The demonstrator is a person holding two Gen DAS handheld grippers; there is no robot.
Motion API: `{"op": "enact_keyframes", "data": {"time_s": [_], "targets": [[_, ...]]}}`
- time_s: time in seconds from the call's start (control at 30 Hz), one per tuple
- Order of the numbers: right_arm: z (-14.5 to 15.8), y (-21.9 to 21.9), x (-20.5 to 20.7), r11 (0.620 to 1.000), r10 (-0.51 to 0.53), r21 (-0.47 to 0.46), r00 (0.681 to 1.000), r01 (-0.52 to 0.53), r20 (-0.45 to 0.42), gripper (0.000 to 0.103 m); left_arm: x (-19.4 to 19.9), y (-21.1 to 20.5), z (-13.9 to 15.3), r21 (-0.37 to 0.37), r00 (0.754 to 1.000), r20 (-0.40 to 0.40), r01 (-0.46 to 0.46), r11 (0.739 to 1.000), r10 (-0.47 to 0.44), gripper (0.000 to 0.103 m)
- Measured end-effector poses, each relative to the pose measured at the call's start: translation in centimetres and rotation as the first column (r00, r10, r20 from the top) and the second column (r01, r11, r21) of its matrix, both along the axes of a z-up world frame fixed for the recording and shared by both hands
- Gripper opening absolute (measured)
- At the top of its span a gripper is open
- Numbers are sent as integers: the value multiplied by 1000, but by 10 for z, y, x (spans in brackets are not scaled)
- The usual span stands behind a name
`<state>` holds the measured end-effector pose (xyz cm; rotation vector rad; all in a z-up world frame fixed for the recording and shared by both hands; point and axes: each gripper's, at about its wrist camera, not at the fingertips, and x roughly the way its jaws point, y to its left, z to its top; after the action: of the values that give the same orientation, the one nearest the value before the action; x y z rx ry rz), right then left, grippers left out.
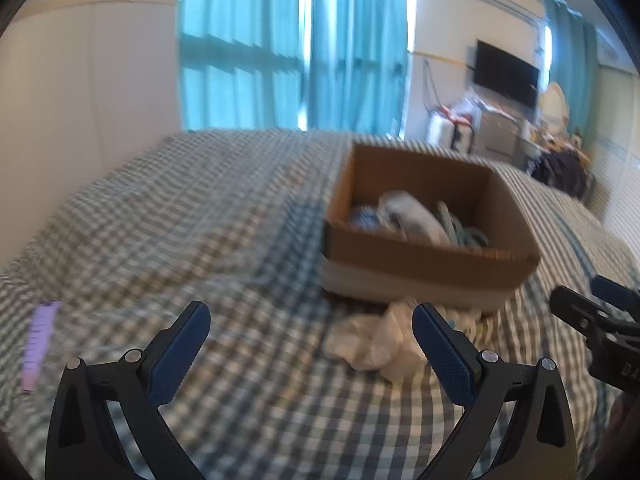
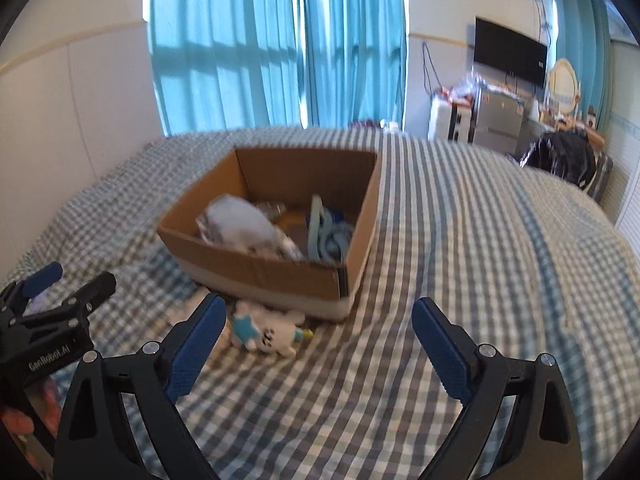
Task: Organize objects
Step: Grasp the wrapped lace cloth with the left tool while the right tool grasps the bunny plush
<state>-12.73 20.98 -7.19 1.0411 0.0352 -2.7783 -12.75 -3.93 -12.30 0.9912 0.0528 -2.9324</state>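
Observation:
A brown cardboard box stands on the checked bed; it also shows in the right wrist view. Inside lie a white soft item and a light blue bundle. A small white plush toy with blue parts lies on the bed against the box's near side; in the left wrist view it is a white blur. My left gripper is open and empty, just left of the toy. My right gripper is open and empty, with the toy by its left finger.
A purple ruler-like strip lies on the bed at the far left. The checked bedspread stretches wide to the right. Blue curtains, a wall TV and cluttered furniture stand beyond the bed.

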Motion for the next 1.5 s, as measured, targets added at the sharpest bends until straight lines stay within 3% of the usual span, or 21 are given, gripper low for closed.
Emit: {"op": "enact_keyframes", "data": {"time_s": [0.27, 0.4, 0.43, 0.47, 0.53, 0.63, 1.0, 1.4, 1.47, 1.5], "targets": [[-53, 8, -27, 1000, -10, -9, 994, 11, 108, 95, -26, 45, -55, -135, 987, 95, 144, 980, -132, 103], [-62, 11, -33, 1000, -15, -18, 992, 17, 128, 95, -45, 53, -67, -96, 975, 130, 194, 976, -181, 99], [-63, 12, -33, 1000, -17, -15, 991, 19, 132, 95, -49, 52, -68, -79, 972, 139, 203, 976, -191, 90], [-65, 12, -33, 1000, -17, -9, 991, 18, 136, 95, -51, 51, -70, -65, 969, 149, 210, 975, -199, 65], [-67, 12, -31, 1000, -16, -1, 989, 17, 144, 95, -56, 49, -76, -26, 957, 195, 222, 975, -213, 37], [-68, 9, -29, 1000, -15, 6, 988, 14, 153, 95, -50, 41, -72, 3, 961, 187, 207, 978, -203, 20], [-54, -34, -21, 999, 22, 38, 988, -28, 150, 95, -20, -1, -34, -17, 986, 142, 87, 996, -84, 20], [-87, -61, -66, 998, -6, 65, 975, -9, 223, 95, -28, -24, -38, 13, 985, 164, 44, 999, -46, 20], [-91, -61, -67, 998, 3, 58, 972, -17, 233, 91, -28, -21, -40, 13, 984, 172, 46, 999, -48, 20], [-93, -61, -65, 998, 4, 65, 973, -19, 232, 84, -27, -19, -41, 12, 983, 177, 49, 999, -50, 20]]}}
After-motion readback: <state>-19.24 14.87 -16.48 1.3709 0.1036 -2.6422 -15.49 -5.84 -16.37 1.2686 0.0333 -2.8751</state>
